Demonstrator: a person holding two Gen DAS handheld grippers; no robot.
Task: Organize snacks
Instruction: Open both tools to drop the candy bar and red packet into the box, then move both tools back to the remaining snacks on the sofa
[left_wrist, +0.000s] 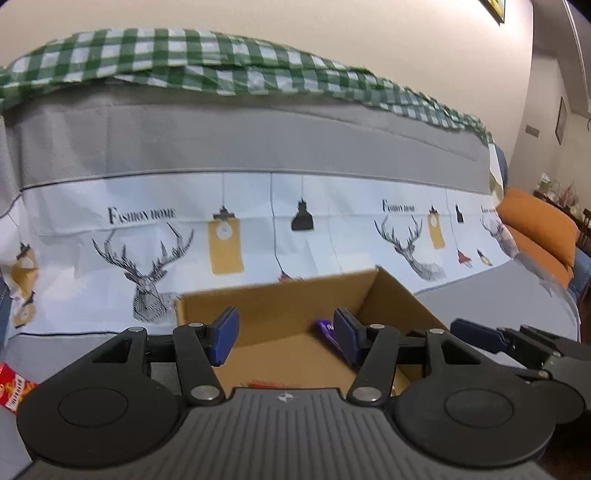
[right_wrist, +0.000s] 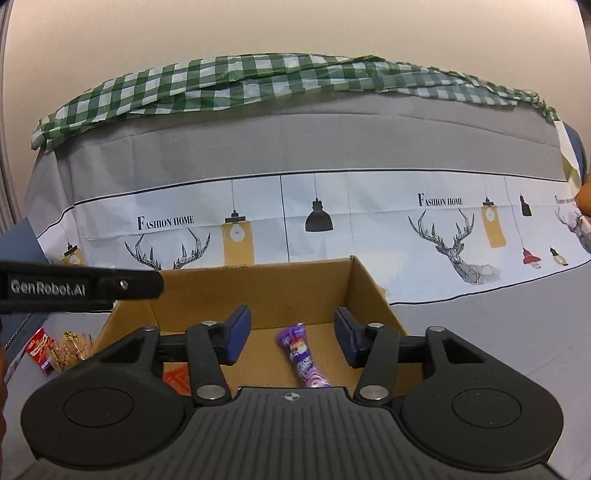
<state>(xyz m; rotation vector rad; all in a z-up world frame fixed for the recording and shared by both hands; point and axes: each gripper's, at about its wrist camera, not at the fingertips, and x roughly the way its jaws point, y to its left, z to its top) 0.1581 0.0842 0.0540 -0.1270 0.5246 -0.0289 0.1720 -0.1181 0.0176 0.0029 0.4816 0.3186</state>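
- Progress, as I judge it: partway. The cardboard box (right_wrist: 266, 291) sits open on the grey-covered surface, in front of the deer-print cloth (right_wrist: 369, 206).
- One purple snack packet (right_wrist: 303, 354) lies on the box floor, toward the right side. An orange-red wrapper (right_wrist: 177, 380) shows at the near left of the floor, mostly hidden by my right gripper's linkage; I cannot say what it is.
- Left to do: outside the box, to its left, a red snack pack (right_wrist: 38, 349) and a clear bag of pale snacks (right_wrist: 72, 347) lie together on the grey cover. The left wrist view also shows a red pack (left_wrist: 14, 386) at its left edge; possibly the same one, cannot tell.
- My right gripper (right_wrist: 291, 336) is over the near edge of the box, pointing in, jaws wide apart, nothing between them; the purple packet lies below the gap.
- My left gripper (left_wrist: 286, 334) is also aimed into the box, jaws wide and empty. The right gripper shows just beside it on the right.
- Both grippers are roughly level, side by side, tilted slightly down toward the box.
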